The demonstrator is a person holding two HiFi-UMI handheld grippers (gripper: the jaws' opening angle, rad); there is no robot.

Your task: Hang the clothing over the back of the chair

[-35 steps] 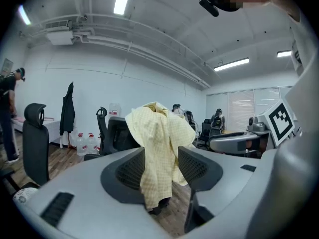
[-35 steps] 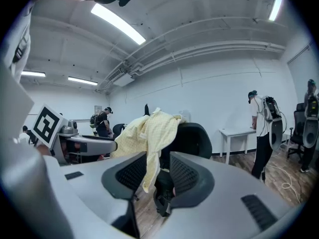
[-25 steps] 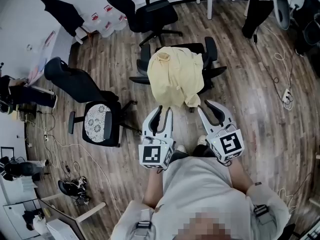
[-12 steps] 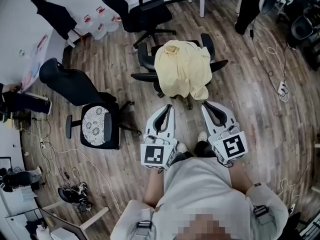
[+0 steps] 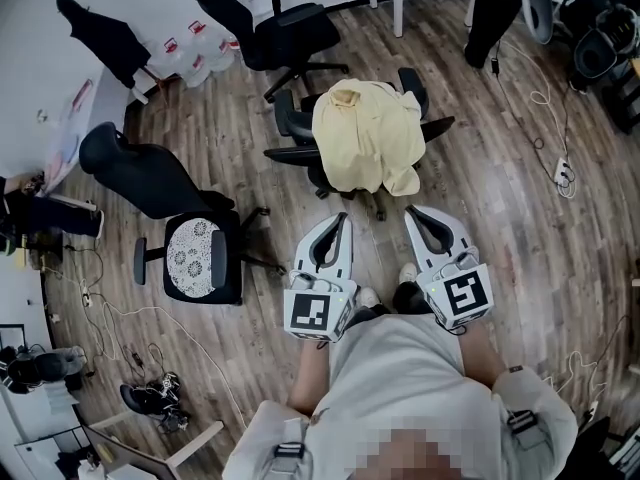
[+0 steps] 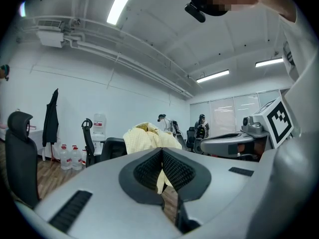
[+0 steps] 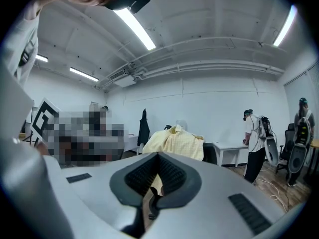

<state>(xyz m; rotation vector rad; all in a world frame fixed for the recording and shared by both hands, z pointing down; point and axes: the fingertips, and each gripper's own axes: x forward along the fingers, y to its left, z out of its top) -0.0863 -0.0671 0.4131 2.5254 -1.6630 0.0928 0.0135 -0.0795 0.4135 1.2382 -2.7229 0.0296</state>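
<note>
A pale yellow garment [image 5: 368, 133] hangs draped over the back of a black office chair [image 5: 290, 120], just beyond both grippers. It also shows straight ahead in the left gripper view as the garment [image 6: 144, 136] and in the right gripper view as the garment [image 7: 177, 141]. My left gripper [image 5: 339, 219] and right gripper [image 5: 412, 211] are held side by side in front of the person's body, short of the chair and apart from the cloth. Both have just been closing and now stand shut, with nothing between the left gripper's [image 6: 162, 152] or the right gripper's [image 7: 157, 156] pads.
A second black chair with a patterned seat cushion [image 5: 195, 253] stands at the left and a third chair [image 5: 285, 30] at the back. Water bottles [image 5: 190, 53] line the wall. Cables [image 5: 548, 103] trail over the wooden floor at the right. A person [image 7: 255, 138] stands by a white table [image 7: 228, 147].
Both grippers' jaws went from open to shut. Both grippers now sit a little further from the garment's hem than a second ago.
</note>
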